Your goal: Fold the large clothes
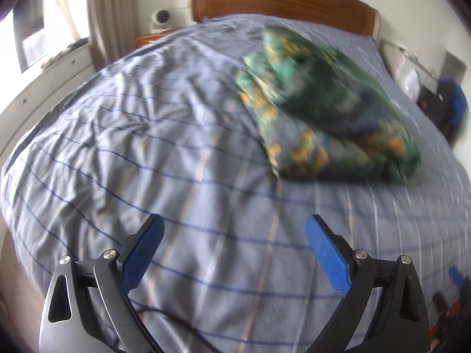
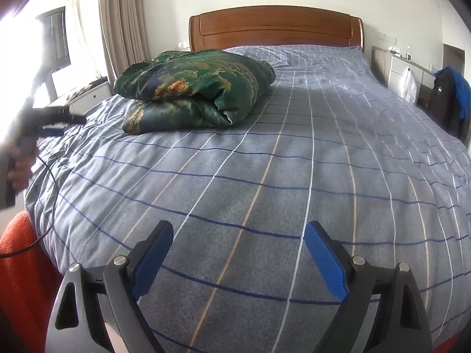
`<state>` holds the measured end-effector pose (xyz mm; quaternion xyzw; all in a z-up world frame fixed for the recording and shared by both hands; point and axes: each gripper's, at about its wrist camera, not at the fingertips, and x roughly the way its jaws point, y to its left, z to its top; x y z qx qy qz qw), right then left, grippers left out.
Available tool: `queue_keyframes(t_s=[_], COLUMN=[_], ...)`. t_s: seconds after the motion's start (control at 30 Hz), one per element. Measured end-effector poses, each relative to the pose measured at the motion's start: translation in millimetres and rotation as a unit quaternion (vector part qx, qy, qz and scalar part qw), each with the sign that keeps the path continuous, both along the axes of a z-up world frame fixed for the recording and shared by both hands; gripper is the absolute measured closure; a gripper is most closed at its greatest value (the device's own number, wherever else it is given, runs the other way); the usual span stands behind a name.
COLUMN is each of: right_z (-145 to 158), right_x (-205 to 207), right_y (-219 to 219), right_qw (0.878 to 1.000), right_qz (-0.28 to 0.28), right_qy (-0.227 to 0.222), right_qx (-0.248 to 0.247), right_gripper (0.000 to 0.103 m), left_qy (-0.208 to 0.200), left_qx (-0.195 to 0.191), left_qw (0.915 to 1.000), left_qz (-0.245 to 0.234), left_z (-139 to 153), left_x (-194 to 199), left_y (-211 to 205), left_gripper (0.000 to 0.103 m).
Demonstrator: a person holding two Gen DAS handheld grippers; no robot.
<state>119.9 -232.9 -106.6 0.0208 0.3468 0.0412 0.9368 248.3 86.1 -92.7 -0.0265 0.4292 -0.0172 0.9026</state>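
A wide bed (image 2: pixel 294 161) covered by a grey-blue sheet with a grid of dark blue, white and tan lines is seen from its foot end in both wrist views. A folded green quilted cover with an orange and gold leaf pattern (image 2: pixel 194 88) is laid on the bed, on the half nearer the curved brown wooden headboard (image 2: pixel 275 26) and towards the window side. The cover is doubled over on itself into a thick bundle (two layers are visible at its near edge), and nothing is touching it.

The right gripper (image 2: pixel 238 253) is held above the foot end of the bed, well apart from the folded cover. Its blue-padded fingers (image 2: pixel 323 261) are spread wide, and only bare sheet is seen between them.

The left gripper (image 1: pixel 235 253) is likewise held over the foot end of the bed, with its blue-padded fingers (image 1: pixel 326 259) spread wide and nothing caught between them. The left wrist view is blurred, so the cover (image 1: pixel 323 108) appears smeared there. In the right wrist view, the left gripper is also seen at the window side of the bed, gripped by a hand (image 2: pixel 20 170), with a thin black cable (image 2: pixel 50 206) trailing from it over the sheet.

Beige curtains (image 2: pixel 123 23) hang beside the headboard.
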Motion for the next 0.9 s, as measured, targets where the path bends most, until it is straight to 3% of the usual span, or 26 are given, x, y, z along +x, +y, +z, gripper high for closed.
queue_keyframes(t_s=[0.2, 0.43, 0.7, 0.9], right_z=[-4, -9, -10, -12], right_x=[-4, -9, -10, -10], right_y=[2, 5, 4, 6], right_qw=[1.0, 1.0, 1.0, 1.0], right_qz=[0.002, 0.01, 0.012, 0.016], right_qy=[0.0, 0.004, 0.007, 0.011], right_qx=[-0.003, -0.006, -0.003, -0.002], right_gripper=[0.013, 0.013, 0.013, 0.013], left_qy=[0.0, 0.006, 0.001, -0.006], left_qx=[0.029, 0.104, 0.077, 0.058], left_qw=[0.9994, 0.9937, 0.9935, 0.9943], left_qz=[-0.018, -0.042, -0.084, -0.089], left_z=[-9, -22, -20, -15], left_x=[-15, -25, -38, -42], left_y=[-30, -64, -78, -80], left_gripper=[0.001, 0.001, 0.001, 0.001])
